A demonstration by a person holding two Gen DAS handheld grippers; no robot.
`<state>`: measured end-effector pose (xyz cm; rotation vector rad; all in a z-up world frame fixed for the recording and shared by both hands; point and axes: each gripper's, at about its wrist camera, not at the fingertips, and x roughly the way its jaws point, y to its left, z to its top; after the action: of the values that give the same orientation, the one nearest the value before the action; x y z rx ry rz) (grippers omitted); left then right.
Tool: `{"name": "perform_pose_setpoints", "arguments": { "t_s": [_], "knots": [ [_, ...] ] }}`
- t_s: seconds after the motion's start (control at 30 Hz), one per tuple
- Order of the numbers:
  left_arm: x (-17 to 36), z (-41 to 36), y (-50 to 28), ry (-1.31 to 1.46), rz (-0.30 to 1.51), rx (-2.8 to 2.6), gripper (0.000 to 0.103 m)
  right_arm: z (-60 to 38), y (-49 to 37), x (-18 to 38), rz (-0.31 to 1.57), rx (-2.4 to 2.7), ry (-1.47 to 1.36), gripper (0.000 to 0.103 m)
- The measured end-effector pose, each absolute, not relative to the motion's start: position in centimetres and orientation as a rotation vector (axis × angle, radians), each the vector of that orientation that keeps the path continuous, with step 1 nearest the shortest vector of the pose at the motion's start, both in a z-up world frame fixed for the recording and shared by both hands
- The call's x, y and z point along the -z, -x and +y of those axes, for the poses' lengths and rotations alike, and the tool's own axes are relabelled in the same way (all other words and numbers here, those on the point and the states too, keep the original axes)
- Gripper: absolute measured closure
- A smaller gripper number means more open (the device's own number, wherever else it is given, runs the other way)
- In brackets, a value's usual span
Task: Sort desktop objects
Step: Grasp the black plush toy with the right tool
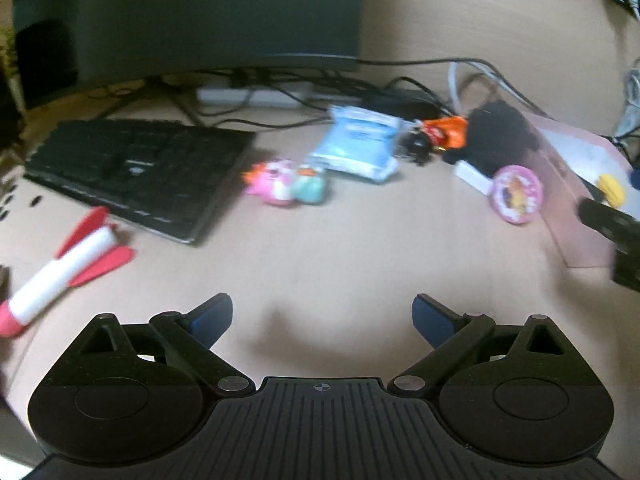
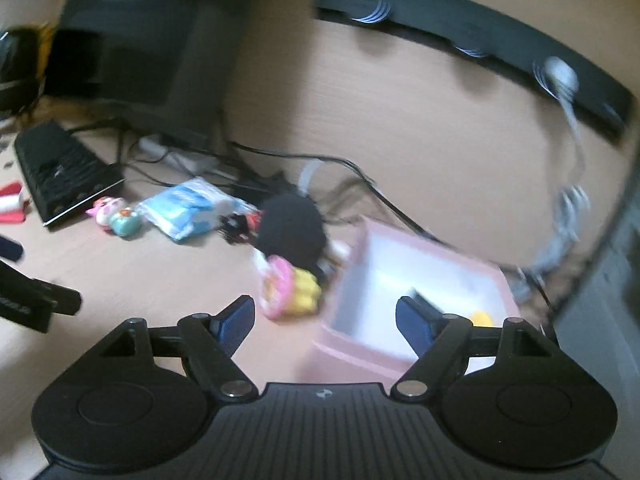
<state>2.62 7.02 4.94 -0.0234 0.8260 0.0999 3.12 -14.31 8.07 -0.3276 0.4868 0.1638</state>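
**A:** What does the surface [image 1: 340,264] look like, from the left?

**B:** Pale wood-tone. At the far left lies a red-and-white rocket toy [image 1: 60,276], then a black keyboard [image 1: 136,176] set at an angle, with a dark monitor [image 1: 216,16] standing behind it. A white power strip [image 1: 256,96] and a tangle of black cables [image 1: 320,80] run along the back. Everything is motion-blurred.

**A:** And the middle?

**B:** A pink toy [image 1: 272,184] touching a teal one [image 1: 310,188], then a light blue packet [image 1: 356,144] just behind them. Next come an orange wrapper [image 1: 446,130], a black fuzzy thing [image 1: 500,136] and a round pink disc [image 1: 518,194].

**A:** The right side?

**B:** A pink box [image 2: 424,276] with a white inside, open on top, holding something yellow [image 2: 482,317]. Beyond it, a wood-tone wall panel carries a black socket rail [image 2: 500,40] with a grey cord hanging down.

**A:** The claws?

**B:** The left claw [image 1: 322,316] is released, its blue pads spread wide over bare wood with nothing between them. The right claw [image 2: 324,320] is released too, empty, hanging over the near left corner of the box.

**A:** Room to move?

**B:** The near half of the surface in front of the toys is clear; the back edge is crowded with cables.
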Motion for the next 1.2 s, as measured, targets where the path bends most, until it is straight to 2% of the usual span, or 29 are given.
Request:
{"name": "perform_pose_setpoints", "arguments": {
  "t_s": [0.03, 0.1, 0.33, 0.4, 0.43, 0.47, 0.5, 0.6, 0.67, 0.83, 0.87, 0.93, 1.0, 1.07, 1.2],
  "knots": [
    [-5.2, 7.6, -2.5, 0.029, 0.828, -0.106, 0.003, -13.2, -4.1, -7.8, 0.479, -0.172, 0.358, 0.029],
    [-5.2, 8.3, -2.1, 0.039, 0.838, -0.112, 0.003, -11.3, -6.1, -7.2, 0.49, -0.155, 0.403, 0.044],
    [-4.6, 9.8, -1.4, 0.054, 0.863, -0.11, 0.003, -7.2, -11.7, -3.6, 0.572, -0.086, 0.578, 0.044],
    [-4.4, 10.2, -1.3, 0.066, 0.865, -0.114, 0.003, -6.6, -12.1, -2.9, 0.588, -0.087, 0.627, 0.058],
    [-4.3, 10.3, -1.4, 0.075, 0.864, -0.114, 0.003, -6.4, -12.3, -2.6, 0.604, -0.085, 0.653, 0.062],
    [-4.3, 10.4, -1.4, 0.081, 0.863, -0.111, 0.003, -6.2, -12.4, -2.3, 0.616, -0.079, 0.665, 0.072],
    [-4.2, 10.4, -1.4, 0.084, 0.862, -0.106, 0.003, -6.3, -12.4, -2.3, 0.622, -0.073, 0.664, 0.075],
    [-3.8, 10.3, -1.2, 0.087, 0.866, -0.081, 0.003, -6.8, -11.6, -3.3, 0.62, -0.096, 0.615, 0.086],
    [-3.5, 10.1, -1.1, 0.09, 0.874, -0.064, 0.003, -7.0, -10.8, -4.3, 0.623, -0.134, 0.56, 0.09],
    [-3.3, 9.7, -0.7, 0.083, 0.885, -0.03, 0.003, -7.9, -9.3, -7.0, 0.707, -0.384, 0.266, 0.091],
    [-3.4, 9.7, -0.6, 0.078, 0.884, -0.027, 0.003, -8.0, -9.0, -7.6, 0.686, -0.414, 0.229, 0.09],
    [-3.5, 9.7, -0.5, 0.075, 0.881, -0.017, 0.003, -7.8, -8.8, -8.6, 0.593, -0.372, 0.26, 0.08],
    [-3.6, 9.4, -0.4, 0.075, 0.877, 0.006, 0.003, -7.5, -9.5, -9.0, 0.502, -0.273, 0.34, 0.036],
    [-3.6, 9.0, -0.4, 0.07, 0.872, 0.037, 0.003, -7.2, -11.1, -8.7, 0.442, -0.172, 0.416, 0.024],
    [-3.9, 7.8, -0.3, 0.041, 0.862, 0.102, 0.003, -6.9, -16.0, -7.0, 0.501, -0.099, 0.492, 0.022]
  ]
}}
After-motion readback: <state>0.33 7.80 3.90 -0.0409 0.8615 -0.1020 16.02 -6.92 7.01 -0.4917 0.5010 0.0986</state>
